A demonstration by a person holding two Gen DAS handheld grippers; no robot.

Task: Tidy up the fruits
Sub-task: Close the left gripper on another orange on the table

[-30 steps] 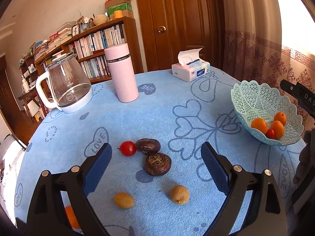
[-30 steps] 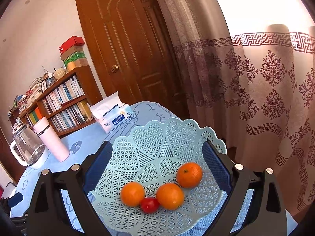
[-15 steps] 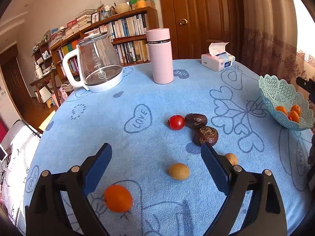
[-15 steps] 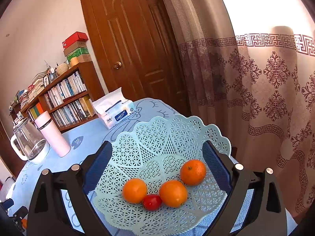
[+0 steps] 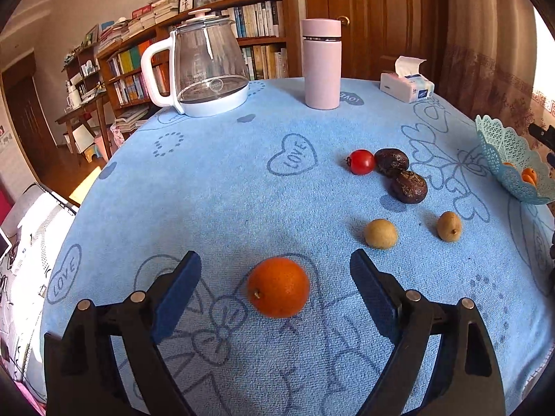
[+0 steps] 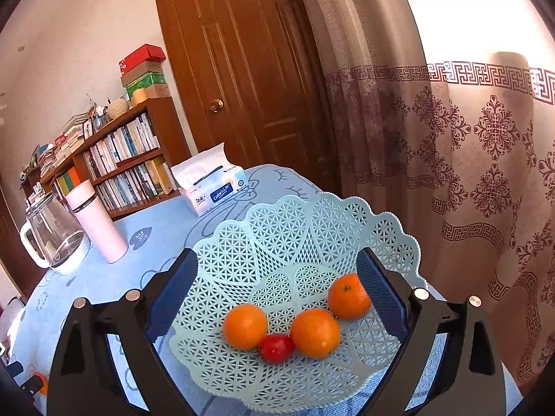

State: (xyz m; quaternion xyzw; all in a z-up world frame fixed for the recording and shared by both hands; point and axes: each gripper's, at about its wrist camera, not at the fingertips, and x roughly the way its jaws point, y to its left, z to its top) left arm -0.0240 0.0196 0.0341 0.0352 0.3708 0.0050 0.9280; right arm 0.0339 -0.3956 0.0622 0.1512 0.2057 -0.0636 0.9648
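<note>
On the blue-clothed desk [image 5: 222, 208], the orange [image 5: 278, 287] is the landmark: it lies loose between the pads of the left claw [image 5: 275, 289], jaws closing but both pads apart from it, no contact. Up-right of the orange sit two small tan-brown fruits [image 5: 381, 233], beyond them two dark wrinkled fruits [image 5: 409, 187] touching each other, a red cherry tomato [image 5: 361, 162] touching the farther dark one. Far right of the orange, at the desk edge, the pale green lattice basket [image 5: 503, 159]. Well behind the orange: pink flask [image 5: 321, 64], glass kettle [image 5: 204, 69] left of it, tissue pack [image 5: 406, 85] right of it. Right wrist view: right claw [image 6: 277, 294] spread wide either side of the basket [image 6: 295, 235]; cannot tell if pads press its rim. Inside the basket three oranges [image 6: 315, 332] and one cherry tomato [image 6: 276, 347] wedged between the two nearer ones. Curtain [image 6: 468, 138] and wooden door [image 6: 242, 69] behind the basket.
</note>
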